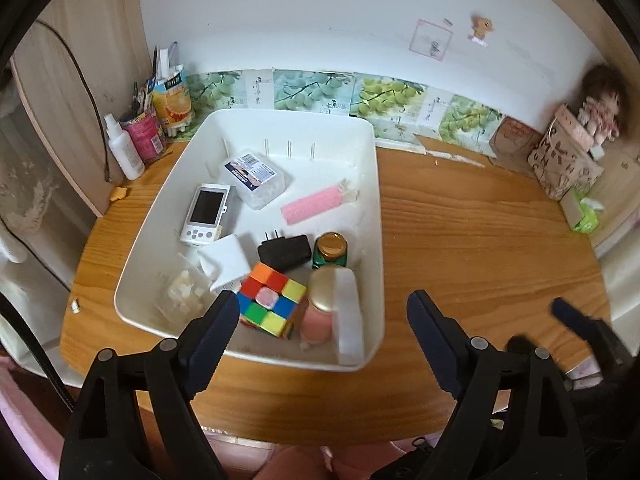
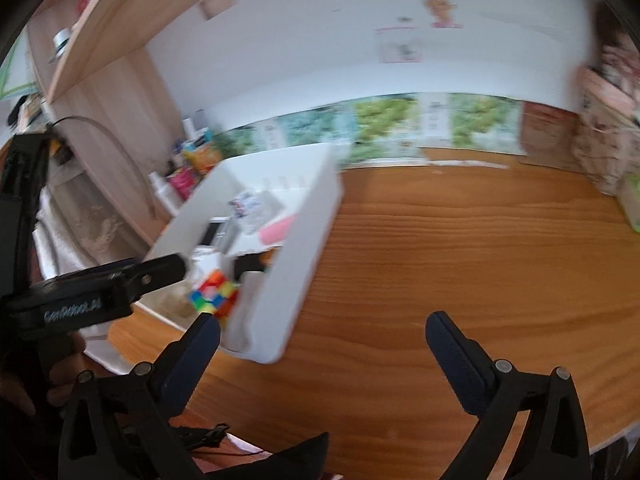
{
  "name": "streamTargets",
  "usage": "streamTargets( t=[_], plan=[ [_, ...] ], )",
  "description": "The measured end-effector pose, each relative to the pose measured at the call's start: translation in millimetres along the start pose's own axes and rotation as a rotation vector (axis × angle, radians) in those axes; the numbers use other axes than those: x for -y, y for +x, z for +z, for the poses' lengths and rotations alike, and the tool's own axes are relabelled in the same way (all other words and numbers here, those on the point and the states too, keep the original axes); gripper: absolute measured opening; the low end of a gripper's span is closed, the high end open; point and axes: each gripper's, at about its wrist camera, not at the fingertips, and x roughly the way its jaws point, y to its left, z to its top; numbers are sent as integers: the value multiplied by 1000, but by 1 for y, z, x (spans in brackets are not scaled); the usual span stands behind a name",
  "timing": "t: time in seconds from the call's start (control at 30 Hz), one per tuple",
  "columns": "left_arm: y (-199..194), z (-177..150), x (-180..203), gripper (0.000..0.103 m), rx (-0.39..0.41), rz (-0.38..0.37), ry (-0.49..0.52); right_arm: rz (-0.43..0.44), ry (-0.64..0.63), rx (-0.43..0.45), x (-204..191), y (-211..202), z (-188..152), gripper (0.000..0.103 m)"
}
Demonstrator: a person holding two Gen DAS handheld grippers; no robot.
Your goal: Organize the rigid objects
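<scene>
A white bin point(image 1: 372, 200) on the wooden table holds a colour cube point(image 1: 270, 304), a black charger point(image 1: 286, 252), a green jar with gold lid point(image 1: 330, 250), a pink bottle with gold cap point(image 1: 322, 308), a pink roller point(image 1: 314, 206), a white handheld device point(image 1: 204, 214) and a clear box point(image 1: 256, 178). My left gripper point(image 1: 324, 312) is open and empty over the bin's near end. My right gripper point(image 2: 322, 332) is open and empty above the table, right of the bin point(image 2: 304, 248). The right wrist view is blurred.
A white spray bottle point(image 1: 124, 148), a pink can of pens point(image 1: 146, 136) and an orange carton point(image 1: 176, 102) stand at the back left. A patterned bag point(image 1: 564, 160) and a doll point(image 1: 600, 108) are at the back right. Bare wooden table point(image 1: 480, 232) lies right of the bin.
</scene>
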Motion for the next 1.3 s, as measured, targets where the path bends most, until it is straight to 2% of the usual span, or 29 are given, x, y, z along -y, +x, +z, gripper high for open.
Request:
streamTargets(
  t=[0.13,0.27,0.43,0.5,0.63,0.77,0.83,1.03,1.3],
  plan=[
    [-12,-10,21,88,20,-2,8,-14,61,-30,26,-23,-3,103],
    [-25,-19,32,91,27,-35,-30,-25,92,-48,39,-47,-6,103],
    [-47,-27,41,100,82,-19,-60,-51,51,-17,28,-72,-9,103],
    [-55,-28,45,102,121,-14,-62,-26,9,0,20,-78,-11,103],
    [-57,-36,52,102,153,-22,-58,-12,-30,6,19,-73,-14,103],
    [-52,-39,57,102,126,-38,-81,-8,-70,-4,20,-72,-15,103],
    [-56,-35,60,102,144,-46,-93,-13,-83,8,23,-75,-11,103],
    [-55,-36,81,102,155,-30,-58,-5,-99,8,31,-72,-8,103],
    [-61,-34,83,102,168,-4,-70,25,-110,2,35,-69,-5,103]
  ],
)
